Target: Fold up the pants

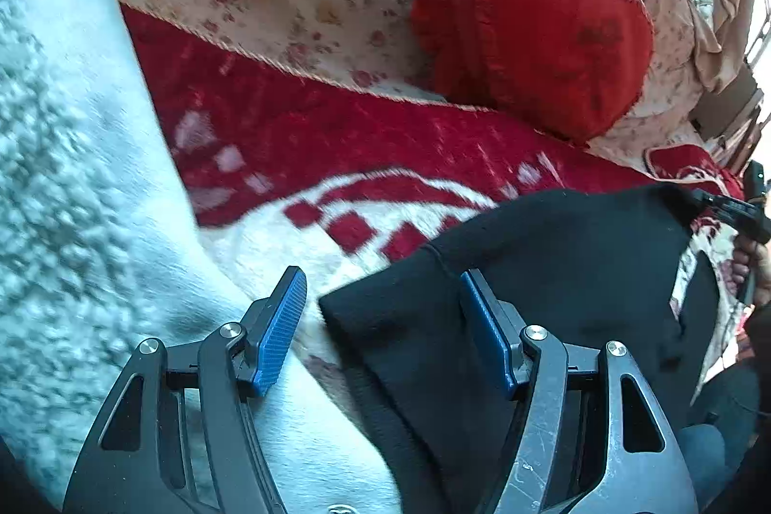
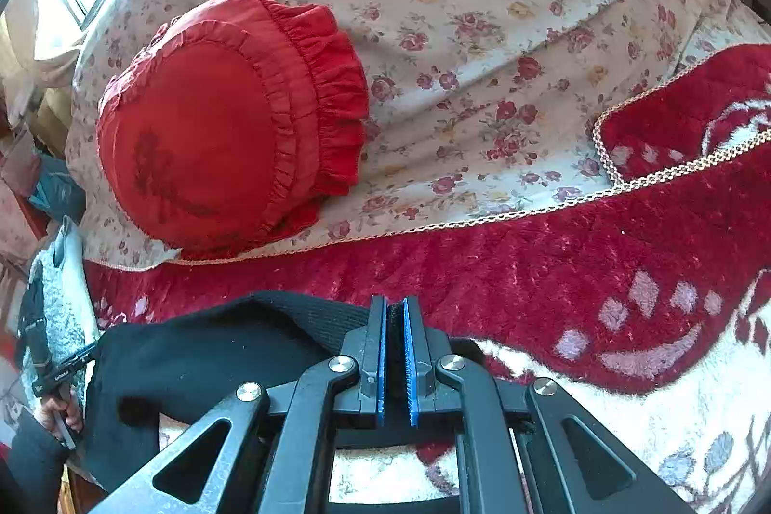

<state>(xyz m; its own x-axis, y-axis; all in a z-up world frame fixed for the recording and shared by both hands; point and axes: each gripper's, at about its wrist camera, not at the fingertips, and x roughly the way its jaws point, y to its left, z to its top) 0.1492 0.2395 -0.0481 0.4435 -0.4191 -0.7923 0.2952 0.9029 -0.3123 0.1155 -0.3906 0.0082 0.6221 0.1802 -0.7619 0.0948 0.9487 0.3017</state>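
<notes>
The right gripper (image 2: 396, 321) has its jaws clenched on the black pants (image 2: 202, 350). The left gripper (image 1: 380, 302) hangs released over them, on the red blanket (image 1: 337, 138).

Pants (image 1: 554, 273) plain black. Blanket (image 2: 578, 263) deep red, patterned with white swirls and small checks, edged in pale braided cord. Sheet (image 2: 482, 8) cream, printed with red and yellow roses. Round cushion (image 2: 217, 128) solid red, ruffled rim. Fleece (image 1: 72, 177) white, curly-textured. Gripper pads (image 1: 282, 331) blue, ribbed; frames black.
</notes>
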